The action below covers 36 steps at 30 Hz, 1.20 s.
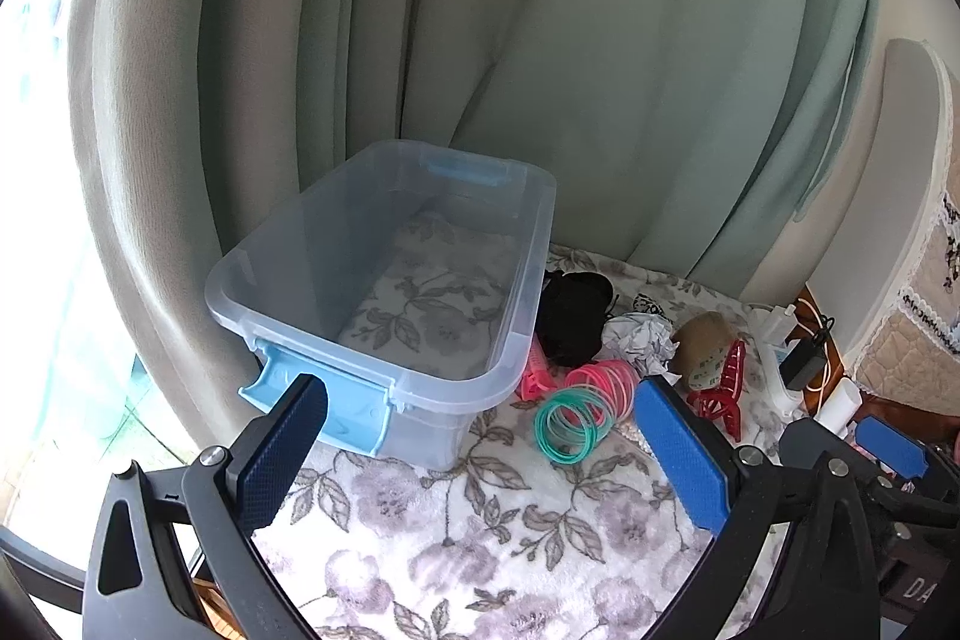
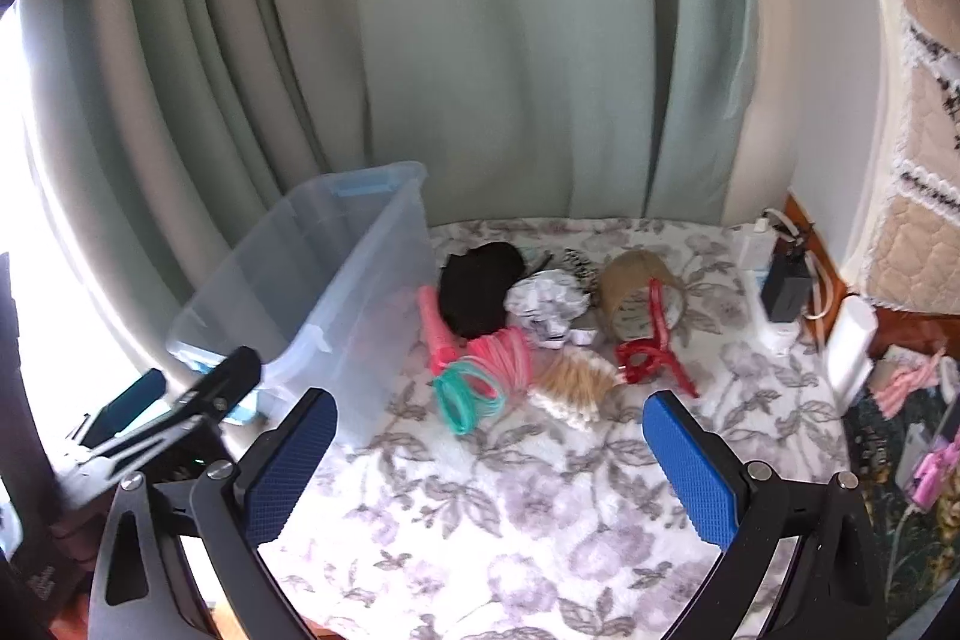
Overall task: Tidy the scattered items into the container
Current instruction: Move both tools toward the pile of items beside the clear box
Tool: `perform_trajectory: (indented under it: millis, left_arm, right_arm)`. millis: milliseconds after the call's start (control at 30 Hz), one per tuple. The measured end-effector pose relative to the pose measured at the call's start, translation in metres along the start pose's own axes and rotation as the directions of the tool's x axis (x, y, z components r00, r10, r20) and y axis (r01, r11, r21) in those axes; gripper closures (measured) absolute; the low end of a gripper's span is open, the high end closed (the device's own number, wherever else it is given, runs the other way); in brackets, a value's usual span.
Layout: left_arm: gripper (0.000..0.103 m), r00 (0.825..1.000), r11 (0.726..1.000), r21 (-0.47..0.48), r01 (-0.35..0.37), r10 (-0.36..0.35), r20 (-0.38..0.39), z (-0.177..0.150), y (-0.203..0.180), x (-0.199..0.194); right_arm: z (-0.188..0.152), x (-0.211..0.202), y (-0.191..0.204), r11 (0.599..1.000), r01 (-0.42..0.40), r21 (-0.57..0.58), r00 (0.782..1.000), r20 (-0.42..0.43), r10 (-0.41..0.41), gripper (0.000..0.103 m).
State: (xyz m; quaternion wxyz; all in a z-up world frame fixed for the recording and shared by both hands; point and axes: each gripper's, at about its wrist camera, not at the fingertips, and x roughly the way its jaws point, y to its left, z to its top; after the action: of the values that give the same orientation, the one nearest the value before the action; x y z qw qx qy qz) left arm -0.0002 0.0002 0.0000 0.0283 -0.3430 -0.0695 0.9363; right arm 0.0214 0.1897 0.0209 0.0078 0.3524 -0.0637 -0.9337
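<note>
A clear plastic bin (image 1: 528, 244) with blue latches stands empty on the floral cloth, also in the right wrist view (image 2: 336, 280). Right of it lies a pile: black cloth (image 1: 570, 322) (image 2: 477, 292), crumpled paper (image 1: 639, 340) (image 2: 546, 307), pink and teal spring rings (image 1: 585, 409) (image 2: 486, 379), pink comb (image 2: 435, 331), red hair claw (image 1: 723, 388) (image 2: 651, 346), brown roll (image 1: 702, 340) (image 2: 630, 292), cotton swabs (image 2: 576, 385). My left gripper (image 1: 480, 454) is open and empty, near the bin's front. My right gripper (image 2: 489, 460) is open and empty, short of the pile.
Green curtains (image 2: 480, 40) hang behind. A white power strip with a black charger (image 2: 780, 286) and a white bottle (image 2: 849, 346) sit at the right edge. The left gripper shows at the left of the right wrist view (image 2: 180, 400).
</note>
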Motion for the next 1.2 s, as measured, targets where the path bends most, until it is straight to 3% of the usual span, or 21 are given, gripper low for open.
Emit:
perform_trajectory:
  millis: [233,367,567,733,900,1200]
  left_arm:
    - [0.001,1.000,1.000,-0.014,0.007,-0.007,0.024,0.007,0.000,0.001]
    - [0.001,0.995,1.000,-0.010,-0.005,0.006,0.098,0.006,-0.003,-0.012]
    - [0.001,0.997,1.000,-0.016,-0.026,0.027,0.070,0.005,0.000,-0.010]
    - [0.001,0.999,1.000,-0.018,-0.014,0.015,0.044,0.000,0.003,-0.005]
    - [0.001,0.999,1.000,-0.019,0.008,-0.007,0.047,0.001,0.005,-0.005]
    - [0.001,0.998,0.999,-0.023,0.046,-0.045,0.046,0.002,0.009,-0.004]
  right_arm:
    - [0.001,0.000,0.004,1.000,-0.015,0.004,1.000,0.025,0.015,0.000]
    - [0.001,-0.001,0.003,0.999,-0.038,0.016,0.999,0.037,0.038,0.000]
    - [-0.003,-0.003,-0.014,0.987,-0.139,0.080,0.990,0.052,0.135,0.000]
    - [-0.001,-0.001,-0.015,0.980,-0.174,0.096,0.984,0.051,0.170,0.000]
    - [-0.003,0.002,-0.011,0.983,-0.172,0.072,0.985,0.021,0.170,0.000]
    - [-0.004,0.000,-0.002,0.997,-0.082,0.006,0.997,-0.002,0.082,0.000]
